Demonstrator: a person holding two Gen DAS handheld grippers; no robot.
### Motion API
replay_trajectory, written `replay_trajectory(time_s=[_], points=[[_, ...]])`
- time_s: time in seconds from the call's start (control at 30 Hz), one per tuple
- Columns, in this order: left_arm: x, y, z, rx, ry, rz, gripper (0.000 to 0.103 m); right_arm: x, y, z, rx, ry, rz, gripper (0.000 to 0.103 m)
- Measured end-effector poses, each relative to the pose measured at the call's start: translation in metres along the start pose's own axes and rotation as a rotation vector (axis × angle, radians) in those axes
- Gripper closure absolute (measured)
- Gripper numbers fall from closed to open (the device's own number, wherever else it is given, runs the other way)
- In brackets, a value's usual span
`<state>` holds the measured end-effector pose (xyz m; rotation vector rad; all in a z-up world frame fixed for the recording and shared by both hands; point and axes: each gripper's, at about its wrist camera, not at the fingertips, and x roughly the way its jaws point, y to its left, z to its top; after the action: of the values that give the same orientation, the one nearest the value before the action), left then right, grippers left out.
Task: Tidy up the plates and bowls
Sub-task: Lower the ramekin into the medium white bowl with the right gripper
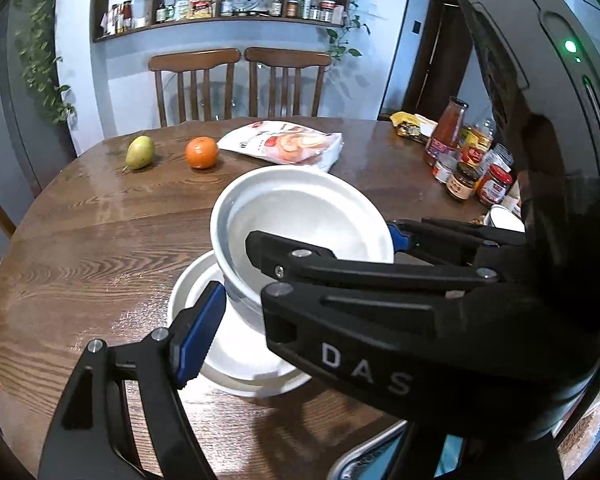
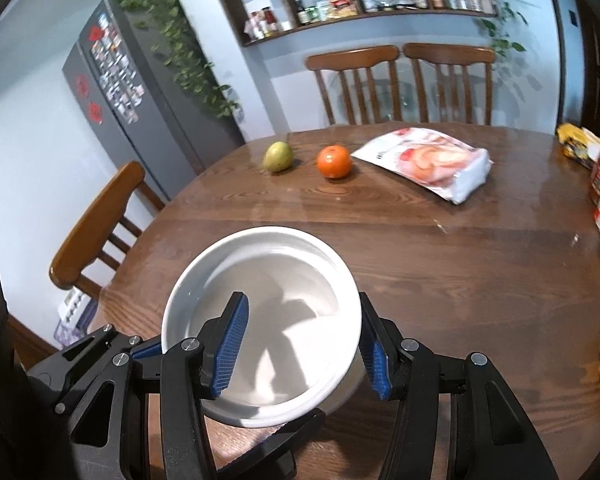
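Near the front edge of the wooden table (image 1: 100,240), a white bowl (image 2: 260,280) sits tilted in a second, shallower white dish (image 1: 252,364), its foot down inside the dish and its rim tipped up toward the far chairs; that lean suggests the nesting is only half settled, since a properly stacked bowl would sit level. The right gripper (image 2: 302,350) straddles the bowl's near right wall, one blue pad (image 2: 232,344) hanging over the bowl's interior, clear of the wall, the other just outside the rim; its jaws stand wide apart, so it is spread rather than pinching, and I judge the bowl's weight to rest on the dish, not on the tongs. The left gripper (image 1: 296,344) lies low beside the dish, one blue pad (image 1: 198,336) against the dish's left rim, probably to stop it sliding while the bowl goes in; its other finger is hidden behind the right tongs, so I cannot tell whether it is clamped or loose. A pear (image 1: 140,152), an orange (image 1: 201,153) and a snack packet (image 1: 284,142) lie well apart at the far side; jars (image 1: 472,176) crowd the right edge, which leaves this near patch free for stacking. The risk is the bowl rocking sideways off the dish rim.
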<state>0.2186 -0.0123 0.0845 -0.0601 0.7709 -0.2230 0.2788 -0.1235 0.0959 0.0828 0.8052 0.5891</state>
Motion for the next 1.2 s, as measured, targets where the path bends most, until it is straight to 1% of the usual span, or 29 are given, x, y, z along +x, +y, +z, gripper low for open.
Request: replay_trajectory(time_s=[0.1,0.2,0.4,0.57,0.67,0.9,1.2], points=[[0.003,0.010,-0.004,-0.026,-0.003,0.000,0.031,0.009,0.005,0.001,-0.012,0.012,0.006,0.046],[0.009,0.016,-0.006,-0.043,0.015,-0.003,0.031,0.019,0.009,0.001,-0.033,0.031,0.001,0.046],[0.017,0.016,-0.008,-0.055,0.025,-0.017,0.031,0.031,0.008,-0.001,-0.042,0.066,-0.016,0.046],[0.021,0.017,-0.009,-0.058,0.035,-0.011,0.031,0.035,0.009,-0.002,-0.052,0.075,-0.022,0.046],[0.027,0.018,-0.010,-0.063,0.053,-0.015,0.031,0.039,0.010,-0.003,-0.055,0.081,-0.020,0.046],[0.037,0.021,-0.012,-0.075,0.092,-0.019,0.031,0.054,0.003,-0.006,-0.031,0.128,-0.018,0.046],[0.045,0.024,-0.013,-0.079,0.105,-0.029,0.031,0.060,0.002,-0.007,-0.026,0.140,-0.026,0.046]])
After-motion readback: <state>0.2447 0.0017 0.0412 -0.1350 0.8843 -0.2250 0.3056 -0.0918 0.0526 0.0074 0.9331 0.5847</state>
